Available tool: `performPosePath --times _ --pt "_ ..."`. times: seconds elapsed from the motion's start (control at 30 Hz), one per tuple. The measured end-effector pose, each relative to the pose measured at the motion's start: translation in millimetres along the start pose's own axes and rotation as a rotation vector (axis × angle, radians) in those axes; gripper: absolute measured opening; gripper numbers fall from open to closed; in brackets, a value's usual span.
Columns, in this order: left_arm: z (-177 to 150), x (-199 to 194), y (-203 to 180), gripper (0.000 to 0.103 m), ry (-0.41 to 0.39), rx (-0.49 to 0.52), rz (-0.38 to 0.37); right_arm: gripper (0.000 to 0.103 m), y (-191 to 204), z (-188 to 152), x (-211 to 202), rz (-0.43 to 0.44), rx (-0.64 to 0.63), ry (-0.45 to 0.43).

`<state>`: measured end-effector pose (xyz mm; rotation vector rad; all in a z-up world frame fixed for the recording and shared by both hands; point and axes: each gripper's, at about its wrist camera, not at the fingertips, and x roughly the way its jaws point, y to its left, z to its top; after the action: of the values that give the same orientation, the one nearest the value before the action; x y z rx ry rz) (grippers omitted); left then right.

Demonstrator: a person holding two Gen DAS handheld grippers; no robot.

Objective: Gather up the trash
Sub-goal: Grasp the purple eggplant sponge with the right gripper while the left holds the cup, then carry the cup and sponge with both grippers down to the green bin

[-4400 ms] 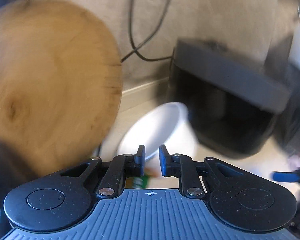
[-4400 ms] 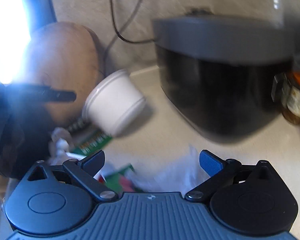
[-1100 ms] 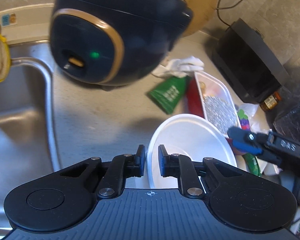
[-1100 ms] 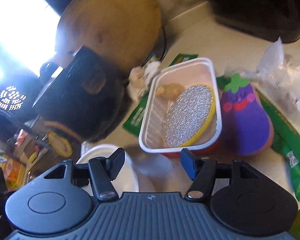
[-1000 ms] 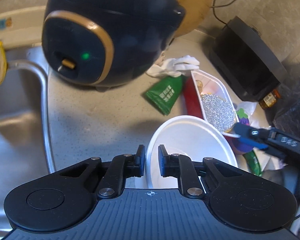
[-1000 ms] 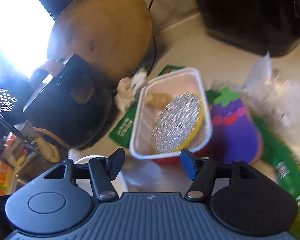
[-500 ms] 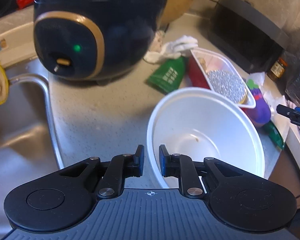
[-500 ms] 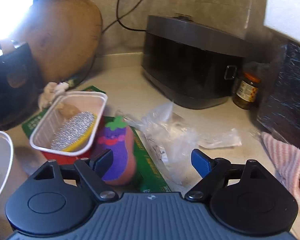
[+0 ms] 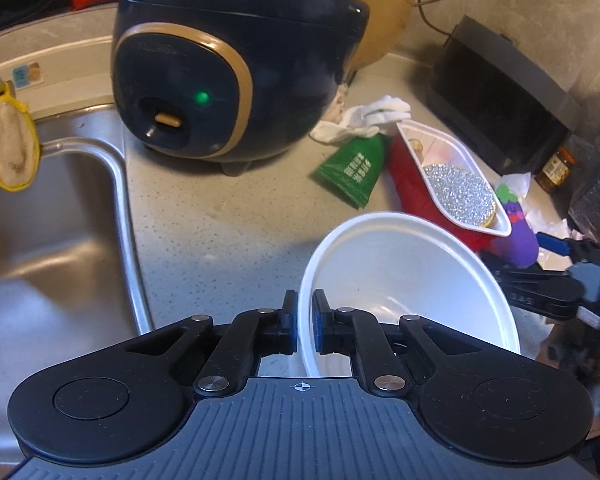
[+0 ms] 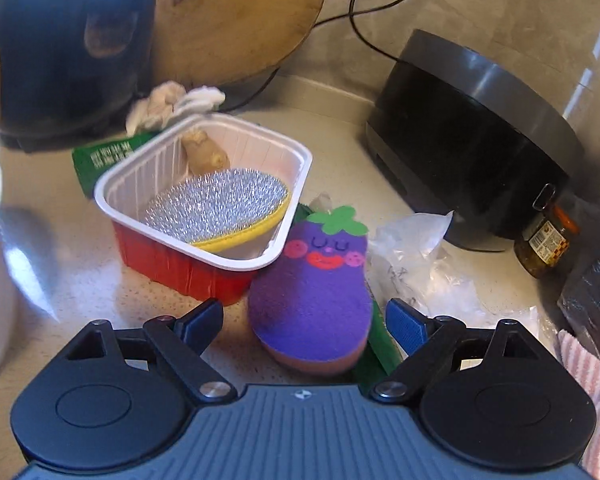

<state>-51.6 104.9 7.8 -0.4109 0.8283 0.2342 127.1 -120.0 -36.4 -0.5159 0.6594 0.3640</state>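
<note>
The left gripper [image 9: 305, 322] is clamped on the near rim of a white disposable plastic bowl [image 9: 404, 276], one finger outside the wall and one inside, the bowl tilted with its mouth facing the camera above the speckled beige bench [image 9: 220, 232]. Its jaws have just closed down onto that rim.

Taking the dark blue rice cooker with gold trim [image 9: 228, 68] as landmark: the steel sink [image 9: 48, 216] lies to its left, and a round wooden cutting board [image 10: 236, 12] leans on the wall behind it. Just to its right lies a crumpled white tissue [image 9: 364, 120], then a green foil packet [image 9: 354, 170], then a red plastic tray with a white inside [image 10: 188, 264] holding a silver-and-yellow scouring pad [image 10: 220, 208] and a piece of ginger [image 10: 202, 150].

The right gripper [image 10: 304, 322] stands wide, its blue-tipped jaws on either side of a purple eggplant-shaped sponge [image 10: 312, 292] without pressing it; they have just narrowed slightly. The sponge touches the tray's far side from the cooker and lies on a green wrapper [image 10: 376, 344]. Crumpled clear plastic film [image 10: 420, 264] sits just beyond it, with a black-and-grey appliance [image 10: 476, 144] and a small glass jar [image 10: 544, 244] farther off.
</note>
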Motion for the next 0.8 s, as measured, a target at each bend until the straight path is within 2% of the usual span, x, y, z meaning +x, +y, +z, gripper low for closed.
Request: performPosePath --times 0.03,0.07,0.1,0.27,0.57,0.7,0.8 --pt "-0.5 -1.4 1.3 0.011 -0.003 -0.001 -0.004 0.073 0.3 0.8 1.0 0.000 0.009 0.013" --pt "-1.1 -2.9 3.3 0.010 -0.007 -0.002 -0.009 0.067 -0.4 0.9 0.0 -0.005 0.024 0.028" --pt "-1.8 -3.9 4.8 0.010 -0.010 -0.004 -0.013 0.065 -2.7 2.0 -1.3 0.002 0.047 0.041" --pt "-2.8 -12.5 13.4 0.010 -0.039 -0.010 -0.059 0.065 -16.0 5.3 -35.0 0.048 0.186 0.018" --pt "7.2 -19.0 21.1 0.010 -0.066 0.049 -0.137 0.065 -22.5 -3.3 -115.4 0.001 0.366 -0.064" --pt "11.9 -19.6 16.0 0.010 -0.075 0.082 -0.185 0.065 -14.8 -14.5 -127.1 -0.056 0.395 -0.025" --pt "11.3 -19.8 8.9 0.010 -0.090 0.097 -0.193 0.065 -13.3 -26.6 -124.7 -0.092 0.420 0.042"
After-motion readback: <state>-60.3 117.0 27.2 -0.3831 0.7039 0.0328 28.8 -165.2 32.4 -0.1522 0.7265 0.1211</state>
